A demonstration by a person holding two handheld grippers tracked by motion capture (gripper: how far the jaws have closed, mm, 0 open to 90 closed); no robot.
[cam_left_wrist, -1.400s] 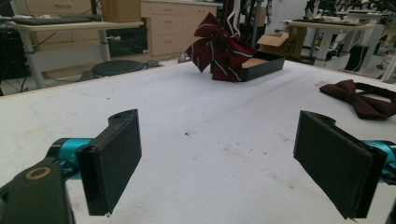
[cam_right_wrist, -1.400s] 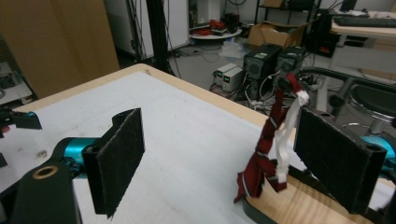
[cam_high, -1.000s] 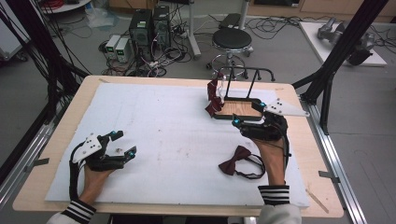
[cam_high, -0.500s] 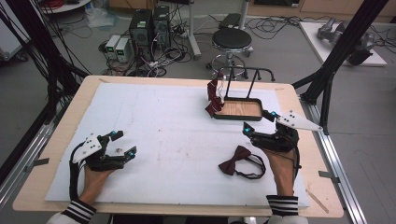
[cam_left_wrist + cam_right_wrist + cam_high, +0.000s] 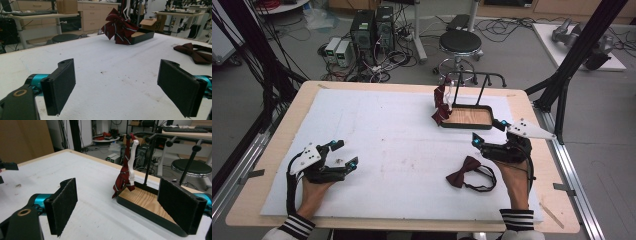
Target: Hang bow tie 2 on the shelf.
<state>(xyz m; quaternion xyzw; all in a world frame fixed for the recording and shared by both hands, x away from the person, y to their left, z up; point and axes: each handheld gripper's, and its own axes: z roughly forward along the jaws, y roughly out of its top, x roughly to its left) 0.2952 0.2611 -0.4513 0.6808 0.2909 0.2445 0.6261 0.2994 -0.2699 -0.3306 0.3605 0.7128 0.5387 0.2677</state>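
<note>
Right gripper (image 5: 490,133) hovered with jaws spread wide and empty, between the rack tray (image 5: 468,118) ahead and the plain maroon bow tie (image 5: 464,171) lying flat on the sheet, near its hand's inner side. Left gripper (image 5: 343,153) sat at the near left of the table, jaws likewise wide and empty, well apart from both ties.

A striped bow tie (image 5: 441,104) hung by its white strap (image 5: 131,167) from the rack's black bar (image 5: 477,75), drooping against the tray's left end.

Risks, as judged: the plain tie's thin black strap (image 5: 484,179) lay looped beside the right hand; a pinch taken on the strap alone would probably let the bow dangle and swing, making the hang on the bar awkward. A grab on the bow's edge might slip off the felt pads. Carrying it in, the wide jaws could clip the bar or brush the hanging tie and knock it loose. The rack looked light and might slide if bumped.

Surface: white sheet (image 5: 387,150), scuffed and faintly speckled, over a pale wooden tabletop (image 5: 532,107) with metal rails at the sides.

Room: grey floor, black frame posts, a round stool (image 5: 460,42), computer boxes (image 5: 372,30) and tangled cables beyond the far edge.
</note>
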